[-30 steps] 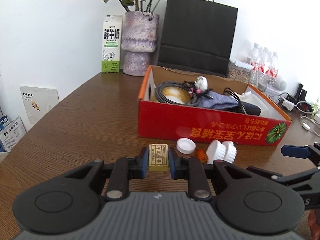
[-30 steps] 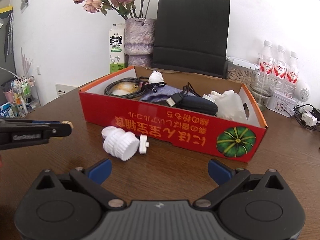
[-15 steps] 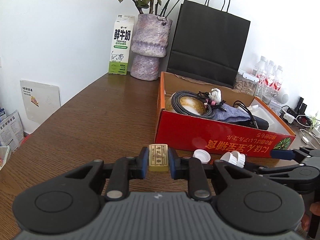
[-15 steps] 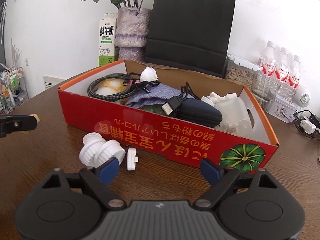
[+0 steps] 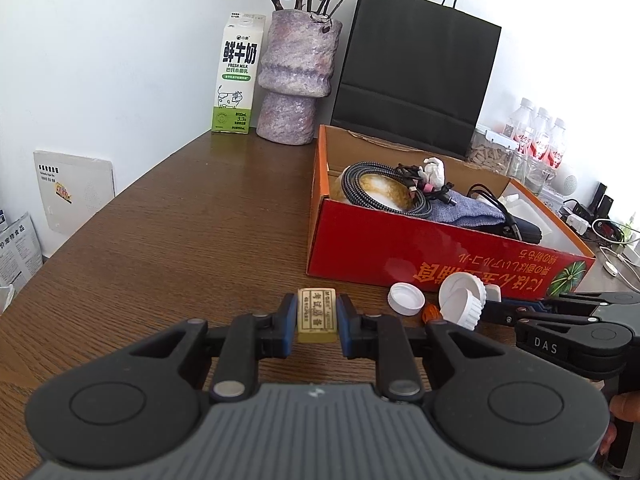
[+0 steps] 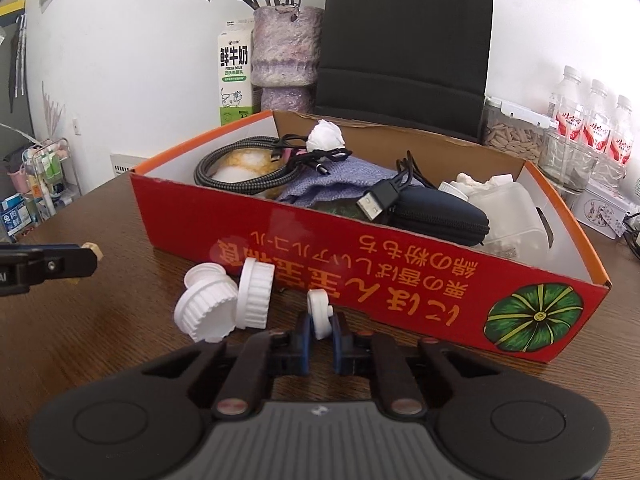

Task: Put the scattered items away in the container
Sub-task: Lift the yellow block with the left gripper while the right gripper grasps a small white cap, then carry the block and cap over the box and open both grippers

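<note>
Right wrist view: the right gripper [image 6: 321,330] is closing its jaws on a small white cap [image 6: 319,314] (red box [image 6: 360,264] just beyond the fingertips). The left gripper [image 5: 317,322] pinches a yellowish eraser [image 5: 316,314].

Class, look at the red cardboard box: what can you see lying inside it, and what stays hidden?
Inside the red box: a coiled braided cable, a blue-grey cloth, a USB plug, a dark zip case, a white plastic container. The box floor and whatever lies beneath these is covered.
</note>
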Demonstrator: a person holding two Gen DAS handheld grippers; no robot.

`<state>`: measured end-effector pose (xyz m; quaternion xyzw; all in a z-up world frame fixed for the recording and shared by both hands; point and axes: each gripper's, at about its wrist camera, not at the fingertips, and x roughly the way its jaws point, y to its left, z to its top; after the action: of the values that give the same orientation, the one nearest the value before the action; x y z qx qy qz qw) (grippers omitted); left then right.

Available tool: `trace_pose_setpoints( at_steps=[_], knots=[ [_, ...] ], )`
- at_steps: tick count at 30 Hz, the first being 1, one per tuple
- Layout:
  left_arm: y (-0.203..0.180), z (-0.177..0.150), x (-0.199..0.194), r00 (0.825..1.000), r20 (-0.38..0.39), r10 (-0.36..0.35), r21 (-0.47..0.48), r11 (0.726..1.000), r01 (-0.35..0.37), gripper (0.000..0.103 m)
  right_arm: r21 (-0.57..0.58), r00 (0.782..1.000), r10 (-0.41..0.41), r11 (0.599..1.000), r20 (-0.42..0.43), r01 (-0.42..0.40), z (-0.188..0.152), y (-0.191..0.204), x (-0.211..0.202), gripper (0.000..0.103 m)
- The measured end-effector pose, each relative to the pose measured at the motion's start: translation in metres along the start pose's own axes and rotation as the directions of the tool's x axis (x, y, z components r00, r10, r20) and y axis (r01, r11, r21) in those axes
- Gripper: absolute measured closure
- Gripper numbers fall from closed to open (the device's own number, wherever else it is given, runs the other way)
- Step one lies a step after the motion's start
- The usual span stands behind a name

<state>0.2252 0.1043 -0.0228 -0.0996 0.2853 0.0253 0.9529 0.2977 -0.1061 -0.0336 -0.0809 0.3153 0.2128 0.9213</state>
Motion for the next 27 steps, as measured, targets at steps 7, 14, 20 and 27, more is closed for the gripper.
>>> trace_pose_setpoints(
  at_steps=[7,14,20,27],
  knots=[
    [-0.002,0.0,-0.001,1.0,0.0,-0.007,-0.012,1.0,0.007,0.082,0.012,0.999,-0.001,1.0,0.035,0.001,0.002,-0.003,-0.011,0.093],
    [-0.015,0.013,-0.016,0.998,0.055,-0.016,0.001,1.0,0.016,0.082,0.021,0.995,-0.006,1.0,0.096,0.004,0.008,-0.008,-0.036,0.093],
    [-0.045,0.043,-0.032,0.988,0.14,-0.058,0.078,0.996,0.048,0.081,0.028,0.983,-0.026,0.999,0.179,0.022,0.023,-0.023,-0.064,0.093],
    [-0.082,0.075,-0.025,0.971,0.207,-0.117,0.115,0.989,0.095,0.081,0.058,0.968,-0.064,0.997,0.244,0.051,0.04,-0.047,-0.074,0.093]
  ],
)
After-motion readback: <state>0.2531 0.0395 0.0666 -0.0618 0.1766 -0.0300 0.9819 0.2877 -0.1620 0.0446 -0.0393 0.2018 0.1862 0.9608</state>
